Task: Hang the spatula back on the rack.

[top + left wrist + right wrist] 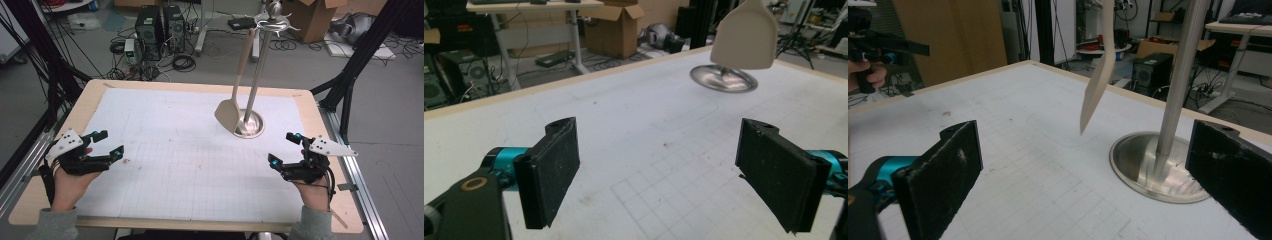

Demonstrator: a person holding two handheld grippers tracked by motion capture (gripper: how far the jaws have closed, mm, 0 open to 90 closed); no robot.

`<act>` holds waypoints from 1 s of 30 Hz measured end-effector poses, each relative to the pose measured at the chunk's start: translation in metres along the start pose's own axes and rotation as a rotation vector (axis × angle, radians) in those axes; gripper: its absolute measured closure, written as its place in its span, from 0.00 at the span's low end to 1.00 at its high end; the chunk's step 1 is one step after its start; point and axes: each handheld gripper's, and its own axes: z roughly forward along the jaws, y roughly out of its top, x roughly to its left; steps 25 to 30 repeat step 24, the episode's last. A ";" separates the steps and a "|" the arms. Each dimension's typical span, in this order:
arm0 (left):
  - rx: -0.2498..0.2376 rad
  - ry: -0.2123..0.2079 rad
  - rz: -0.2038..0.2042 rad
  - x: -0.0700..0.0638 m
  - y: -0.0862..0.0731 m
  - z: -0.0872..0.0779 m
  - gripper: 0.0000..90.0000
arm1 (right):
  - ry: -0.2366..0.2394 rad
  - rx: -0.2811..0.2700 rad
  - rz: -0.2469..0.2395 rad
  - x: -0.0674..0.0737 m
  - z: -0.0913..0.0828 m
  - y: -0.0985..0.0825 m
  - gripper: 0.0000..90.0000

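The beige spatula (235,100) is hanging from the top hooks of the metal utensil stand (257,70), its blade pointing down and hovering just above the stand's round base (250,125) without touching it. In the right gripper view the spatula (1098,75) is seen edge-on, hanging just beside the stand's upright pole (1180,80); in the left gripper view its broad blade (744,35) is facing the camera in front of the base (724,80).

The stand is sitting on the white gridded mat (175,150) that is covering most of the wooden counter (320,130), toward the far right part of the mat.

The right gripper (285,149) is resting low over the mat, near the stand's base on the person's side of it, with its 2 jaws standing wide apart and nothing between them; in its own view the right gripper (1088,185) is framing the base and the spatula's tip between its pads.

The left gripper (107,144) is hovering well apart from the stand, over the mat's opposite edge, also released, with 2 jaws spread wide and bare mat between them, as the left gripper (656,175) is showing in its own view.

Beyond the counter, well behind the stand, computer towers (157,27), cables and a cardboard box (312,17) are lying on the floor.
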 end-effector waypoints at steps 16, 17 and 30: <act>0.069 0.096 -0.026 0.008 -0.028 -0.002 0.20 | -0.027 0.007 -0.003 -0.001 0.001 -0.003 0.01; 0.067 0.097 -0.028 0.008 -0.028 -0.002 0.20 | -0.027 0.006 -0.001 -0.001 0.000 -0.003 0.01; 0.065 0.104 -0.026 0.006 -0.027 -0.002 0.20 | -0.025 0.014 -0.004 0.000 0.003 -0.004 0.01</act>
